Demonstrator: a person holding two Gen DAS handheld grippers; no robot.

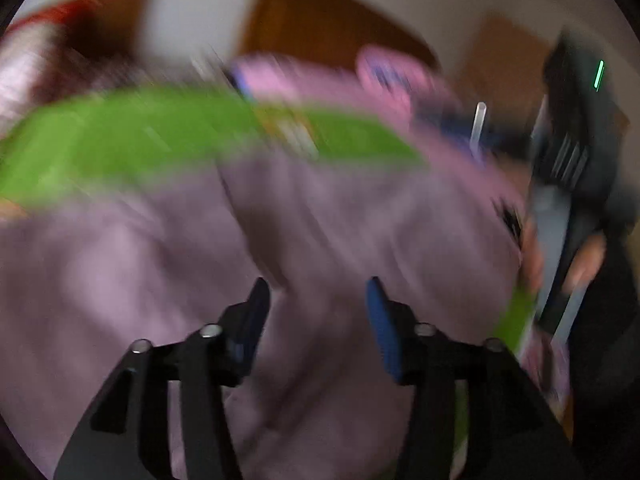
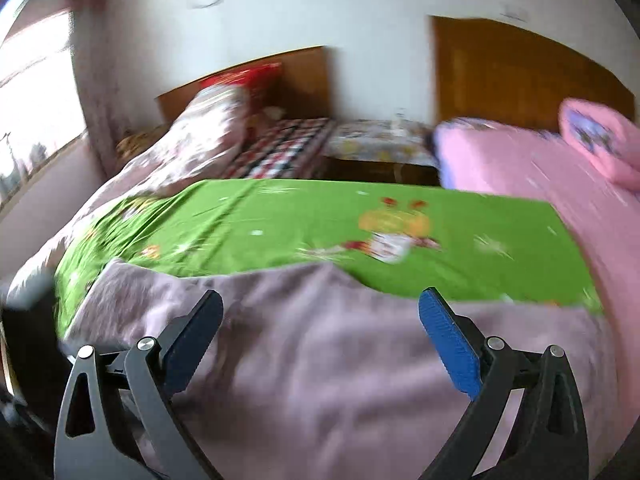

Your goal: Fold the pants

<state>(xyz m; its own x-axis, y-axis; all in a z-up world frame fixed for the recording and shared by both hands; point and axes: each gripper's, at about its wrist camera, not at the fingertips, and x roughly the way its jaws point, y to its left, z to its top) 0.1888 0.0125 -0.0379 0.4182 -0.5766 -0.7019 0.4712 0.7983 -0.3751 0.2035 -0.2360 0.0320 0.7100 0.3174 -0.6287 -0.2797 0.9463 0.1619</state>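
Both views smeared, the left worse. Pants (image 2: 320, 360), mauve, spread on a green sheet (image 2: 280, 220) over the bed, filling the near half of both views. Long axis probably across the right view, far edge running side to side against the green; hard to confirm, since neither waistband nor cuffs can be made out.

Left gripper (image 1: 318, 308) released, jaws partly apart, nothing between the pads; mauve cloth directly below and ahead, with a dark crease running up from just past the tips. Right gripper (image 2: 320, 320) released, jaws spread wide, empty, hanging over the cloth short of its far edge. Right gripper also visible at the right rim of the left view, near that end of the pants.

Judging by this, each gripper near its own end of the garment, neither clearly nearer; next grasp likely downward and slightly forward onto an edge. Fold stage unclear.
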